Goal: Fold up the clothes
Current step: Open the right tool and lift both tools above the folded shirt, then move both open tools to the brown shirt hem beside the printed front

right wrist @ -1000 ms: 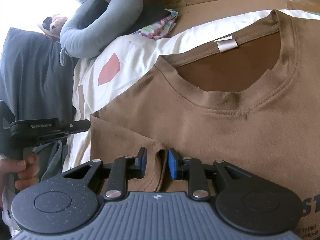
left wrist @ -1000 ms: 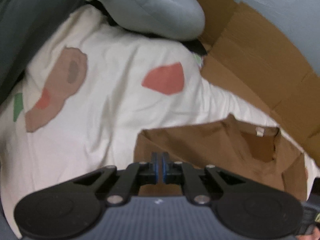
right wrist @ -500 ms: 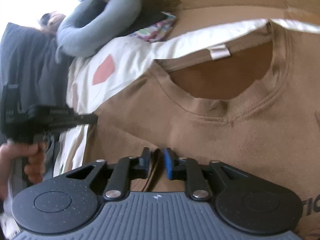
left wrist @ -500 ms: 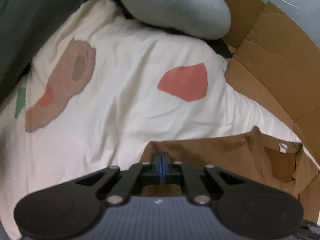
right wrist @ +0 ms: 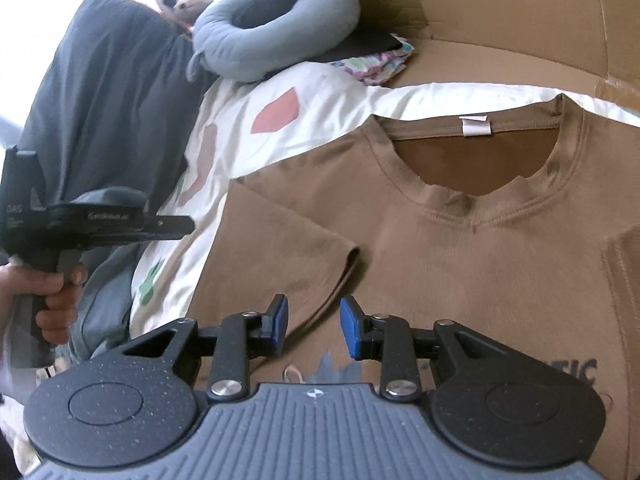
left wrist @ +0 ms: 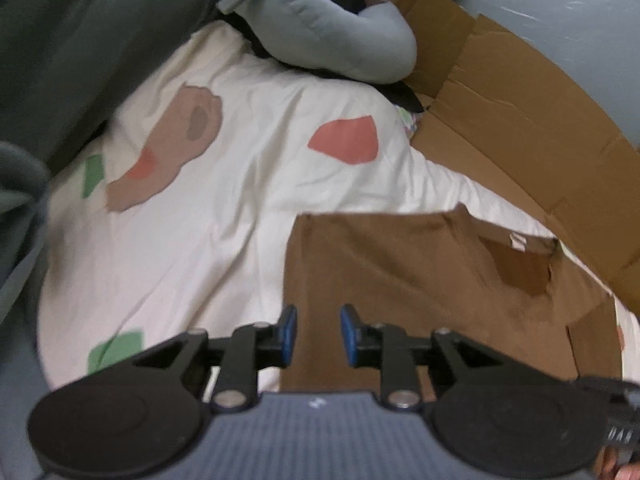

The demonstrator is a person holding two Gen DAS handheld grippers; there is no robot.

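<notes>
Lying flat on the bed sheet, collar away from both tongs: brown T-shirt, left sleeve folded inward over chest. Right tongs open, empty, directly over sleeve hem, nearer. Left tongs open, empty, over folded side edge.

The brown T-shirt is soft matt knit cloth with ribbed stitching round the collar and a small white woven label. Beneath the T-shirt, the white sheet is smooth matt cotton, lightly creased, with flat coloured patches. Beyond the T-shirt, the cardboard is dull brown paperboard with creases. The grey pillow looks soft and matt. Each gripper is speckled matt black plastic with shiny metal rivets.
</notes>
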